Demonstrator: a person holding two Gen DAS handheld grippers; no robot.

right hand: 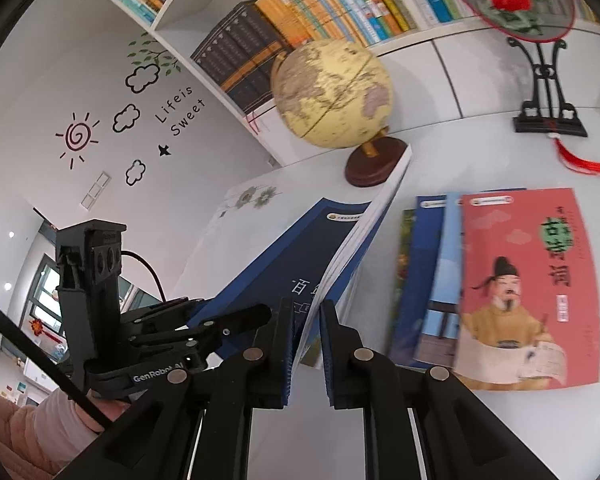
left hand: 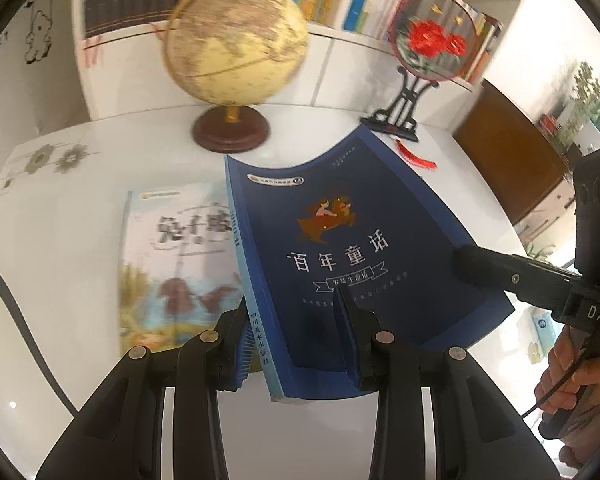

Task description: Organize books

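Observation:
A dark blue book (left hand: 340, 248) with white Chinese title is held tilted above the white table, gripped from two sides. My left gripper (left hand: 296, 320) is shut on its near spine corner. My right gripper (right hand: 306, 320) is shut on the book's page edge (right hand: 352, 252); it shows in the left wrist view at the book's right side (left hand: 500, 272). A pale picture book (left hand: 172, 264) lies flat on the table to the left, partly under the blue book. A pink book with a robed man (right hand: 528, 288) tops a fanned pile of books (right hand: 424, 280) on the right.
A globe on a wooden base (left hand: 232, 60) stands behind the books, also in the right wrist view (right hand: 332, 96). A red-flower round fan on a black stand (left hand: 432, 36) stands at the back right. A white bookshelf full of books (right hand: 320, 4) lines the wall behind the table.

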